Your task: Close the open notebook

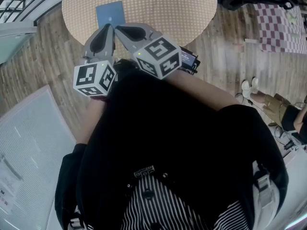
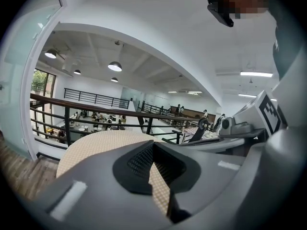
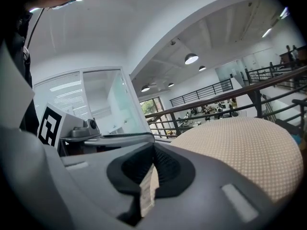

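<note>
A blue notebook lies flat near the front edge of the round table, which has a beige dotted cloth; only one blue face shows. My left gripper and right gripper are side by side just short of the notebook, tips nearly touching each other. Both are shut with nothing between the jaws. In the left gripper view the left gripper points over the table; in the right gripper view the right gripper does the same over the table. The notebook is hidden in both gripper views.
Wooden floor surrounds the table. A black railing runs behind it. A checkered mat lies at the upper right, a white panel at the lower left. A seated person's shoes show at the right.
</note>
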The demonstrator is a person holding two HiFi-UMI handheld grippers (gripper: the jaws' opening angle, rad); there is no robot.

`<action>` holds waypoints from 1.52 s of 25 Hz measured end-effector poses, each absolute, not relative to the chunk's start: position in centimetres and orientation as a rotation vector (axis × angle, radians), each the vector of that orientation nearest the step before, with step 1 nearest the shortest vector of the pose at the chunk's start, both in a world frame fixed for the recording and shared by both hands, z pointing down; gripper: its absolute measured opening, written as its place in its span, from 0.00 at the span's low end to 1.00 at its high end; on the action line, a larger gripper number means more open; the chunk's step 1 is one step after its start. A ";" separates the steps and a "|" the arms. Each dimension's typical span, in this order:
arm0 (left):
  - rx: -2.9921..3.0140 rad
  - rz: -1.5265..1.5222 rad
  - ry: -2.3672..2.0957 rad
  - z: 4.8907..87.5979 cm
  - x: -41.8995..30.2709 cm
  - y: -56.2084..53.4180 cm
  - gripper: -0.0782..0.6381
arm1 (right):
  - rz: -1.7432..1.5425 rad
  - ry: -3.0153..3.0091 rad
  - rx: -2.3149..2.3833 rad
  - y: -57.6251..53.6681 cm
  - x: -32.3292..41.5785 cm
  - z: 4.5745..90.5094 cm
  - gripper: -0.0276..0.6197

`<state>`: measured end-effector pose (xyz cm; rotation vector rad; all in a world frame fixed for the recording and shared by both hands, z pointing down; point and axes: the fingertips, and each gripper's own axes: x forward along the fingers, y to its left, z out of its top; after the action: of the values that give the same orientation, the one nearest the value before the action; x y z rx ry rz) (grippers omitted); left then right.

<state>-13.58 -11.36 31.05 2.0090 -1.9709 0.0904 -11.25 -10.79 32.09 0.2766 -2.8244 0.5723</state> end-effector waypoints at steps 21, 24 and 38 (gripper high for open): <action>2.255 0.077 -1.588 32.0 -26.0 -23.2 0.11 | 0.595 -2.708 0.696 -21.8 -23.9 32.8 0.04; 2.278 0.061 -1.531 32.9 -27.0 -23.5 0.11 | 0.617 -2.689 0.743 -23.1 -25.1 33.8 0.05; 2.172 0.184 -1.423 42.4 -30.5 -23.4 0.11 | 0.680 -2.367 0.923 -26.1 -21.1 44.4 0.05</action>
<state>-30.51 -23.35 42.41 2.1721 -1.4229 0.1836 -21.15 -26.09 44.42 0.9228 -2.3667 0.6801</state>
